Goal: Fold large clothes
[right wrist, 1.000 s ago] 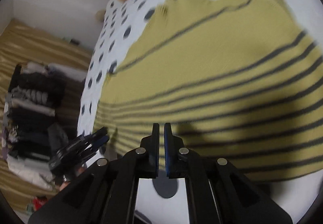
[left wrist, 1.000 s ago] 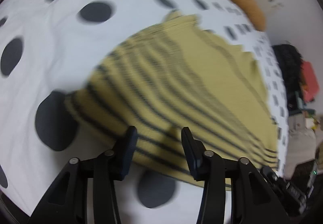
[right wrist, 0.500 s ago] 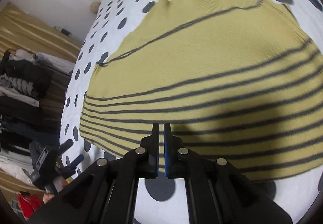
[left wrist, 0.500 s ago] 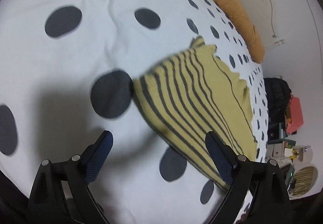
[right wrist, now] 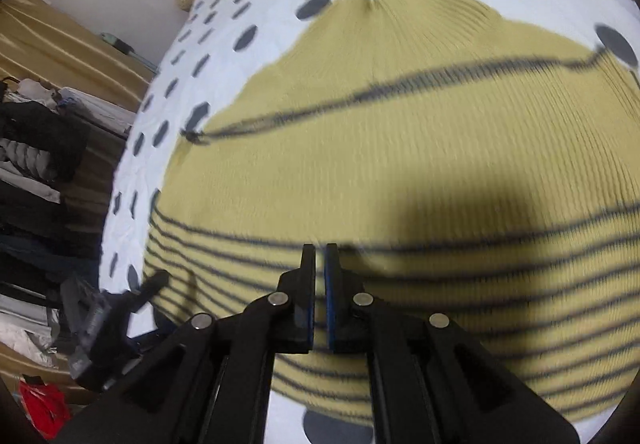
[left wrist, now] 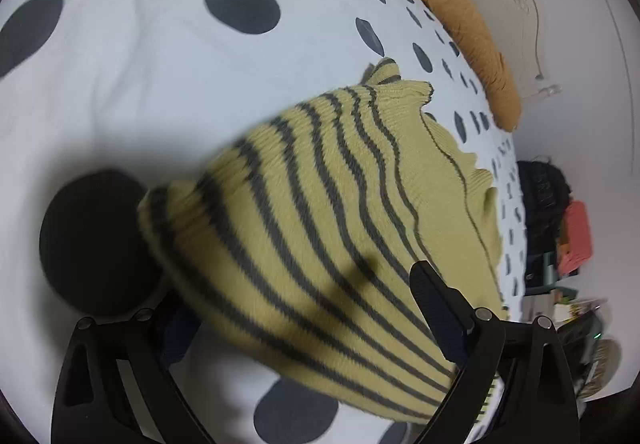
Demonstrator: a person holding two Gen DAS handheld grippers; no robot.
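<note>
A yellow knit sweater [left wrist: 320,184] with dark stripes lies folded on a white bedspread [left wrist: 120,64] with dark dots. My left gripper [left wrist: 298,288] stands open wide at the sweater's near striped corner. One of its fingers [left wrist: 432,304] rests over the cloth; the other is mostly hidden under the fold. In the right wrist view the sweater [right wrist: 400,164] fills the frame. My right gripper [right wrist: 320,256] hovers shut over the striped part with nothing between its pads. The left gripper [right wrist: 120,300] shows at the sweater's lower left edge.
An orange pillow [left wrist: 468,32] lies at the bed's far end. A rack of dark and white clothes [right wrist: 36,164] stands beyond the bed's left side in the right wrist view. A black bag [left wrist: 544,196] and a red item [left wrist: 576,240] sit off the bed.
My left gripper went from nearly closed to wide open, drew back from the sweater, then came in over its near corner. My right gripper stayed shut and slid across the sweater.
</note>
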